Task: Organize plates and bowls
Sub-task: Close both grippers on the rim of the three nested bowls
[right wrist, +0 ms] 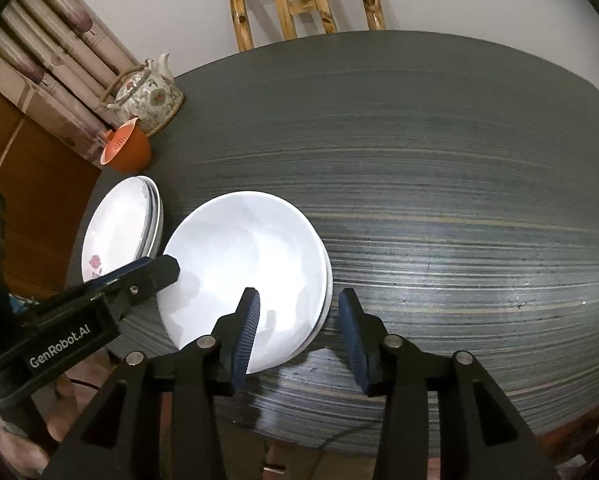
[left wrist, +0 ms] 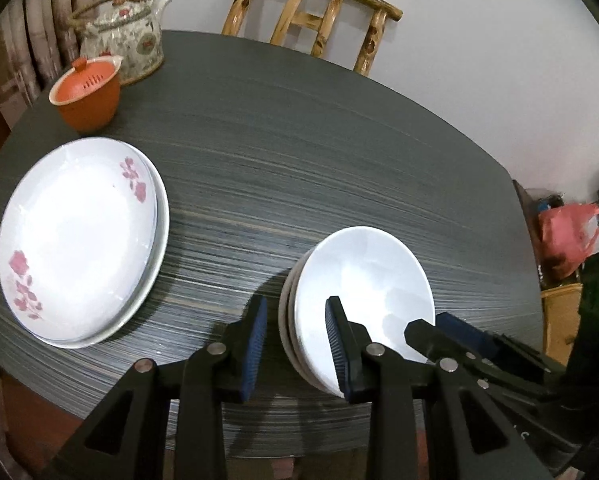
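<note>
Plates (left wrist: pixel 79 240) left of bowls (left wrist: pixel 363 280) on table (left wrist: pixel 339 140)

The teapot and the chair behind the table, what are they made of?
The teapot looks like glazed ceramic: shiny, with painted flowers, and its handle seems wrapped in rope. The chair looks like varnished bamboo or wood: glossy golden poles with dark knots.

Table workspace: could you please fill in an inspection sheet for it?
Surface: dark striped table.
Job's things: stack of flowered plates at left; stack of white bowls near the front edge.
Clutter: teapot and orange lidded cup at the far left corner.
Grippers: left gripper open astride the bowls' left rim; right gripper open astride their right rim.
Cables: possibly a thin cord below the table's near edge.
Surroundings: bamboo chair, curtain, red bag.
</note>
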Demonstrator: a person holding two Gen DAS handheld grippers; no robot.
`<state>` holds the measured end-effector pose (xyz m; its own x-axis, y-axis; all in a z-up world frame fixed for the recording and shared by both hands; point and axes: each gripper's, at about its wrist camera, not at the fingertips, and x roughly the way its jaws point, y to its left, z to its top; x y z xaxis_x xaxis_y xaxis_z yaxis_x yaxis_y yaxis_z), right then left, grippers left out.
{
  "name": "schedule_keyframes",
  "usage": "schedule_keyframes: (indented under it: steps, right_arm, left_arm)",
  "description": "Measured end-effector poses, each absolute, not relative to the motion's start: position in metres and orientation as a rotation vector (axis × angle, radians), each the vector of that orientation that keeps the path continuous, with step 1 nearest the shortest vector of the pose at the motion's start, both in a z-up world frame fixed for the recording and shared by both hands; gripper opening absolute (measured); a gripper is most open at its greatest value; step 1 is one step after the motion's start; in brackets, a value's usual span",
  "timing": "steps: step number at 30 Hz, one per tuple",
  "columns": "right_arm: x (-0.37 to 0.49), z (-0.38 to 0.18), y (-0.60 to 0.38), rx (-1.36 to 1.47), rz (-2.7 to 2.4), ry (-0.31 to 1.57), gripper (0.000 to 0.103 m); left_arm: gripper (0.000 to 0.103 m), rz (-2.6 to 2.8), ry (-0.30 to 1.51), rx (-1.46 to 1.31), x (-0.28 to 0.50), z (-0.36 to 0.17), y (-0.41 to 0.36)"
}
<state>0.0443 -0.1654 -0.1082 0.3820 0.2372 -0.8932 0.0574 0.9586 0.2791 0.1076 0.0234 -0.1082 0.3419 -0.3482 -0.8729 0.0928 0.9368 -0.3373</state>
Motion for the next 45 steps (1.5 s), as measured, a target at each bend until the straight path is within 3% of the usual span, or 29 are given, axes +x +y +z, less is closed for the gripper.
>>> schedule_keyframes:
  steps: [27, 33, 45]
  right_arm:
    - [0.072, -0.14, -0.158, 0.249, 0.102, 1.273, 0.038]
    - [0.073, -0.145, -0.155, 0.246, 0.106, 1.284, 0.025]
    - [0.071, -0.146, -0.159, 0.262, 0.121, 1.271, 0.026]
  left_arm:
    - [0.03, -0.293, 1.291, -0.264, 0.128, -0.148, 0.011]
    - [0.03, -0.309, 1.293, -0.262, 0.131, -0.152, 0.004]
    - [0.03, -0.313, 1.29, -0.261, 0.134, -0.155, 0.002]
